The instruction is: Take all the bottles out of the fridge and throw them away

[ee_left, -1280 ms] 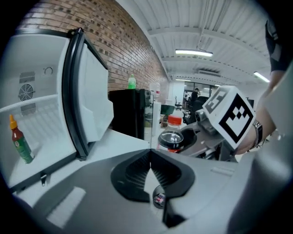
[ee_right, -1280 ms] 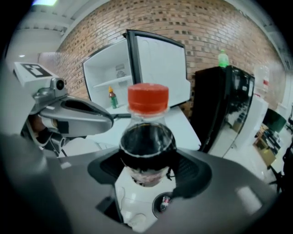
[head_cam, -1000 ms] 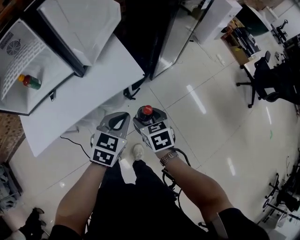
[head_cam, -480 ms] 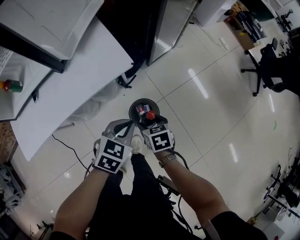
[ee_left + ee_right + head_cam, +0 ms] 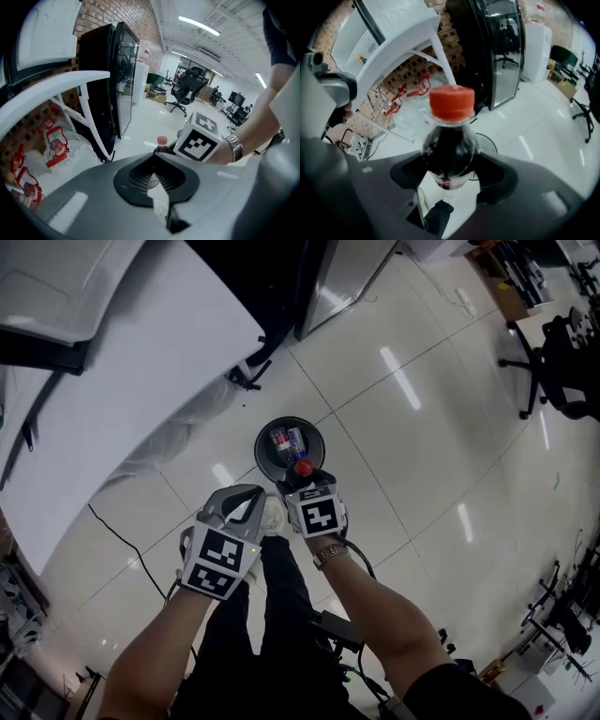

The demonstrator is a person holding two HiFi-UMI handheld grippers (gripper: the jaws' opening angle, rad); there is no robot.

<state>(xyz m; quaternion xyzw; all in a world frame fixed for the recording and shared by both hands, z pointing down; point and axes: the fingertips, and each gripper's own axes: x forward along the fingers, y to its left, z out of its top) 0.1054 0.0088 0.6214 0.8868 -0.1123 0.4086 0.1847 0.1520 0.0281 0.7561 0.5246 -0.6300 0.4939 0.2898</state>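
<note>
Bottle (image 5: pixel 449 150), glossy dark, red-capped, in right gripper (image 5: pixel 448 176); round bin (image 5: pixel 262 452) seemingly below.

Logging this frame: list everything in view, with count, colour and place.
held bottle: 1, dark with red cap, by the bin's near rim
binned bottles: 2, colours unclear, inside the bin
bin: 1, dark, on the floor
table: 1, white, left
fridge: 1, white, on the table
cabinet: 1, black, glass door, beside the table
bags: several, clear with red print, under the table
office chair: 1, black, far room
left tongs: grey, shut, empty
right tongs: grey, shut on the held bottle
</note>
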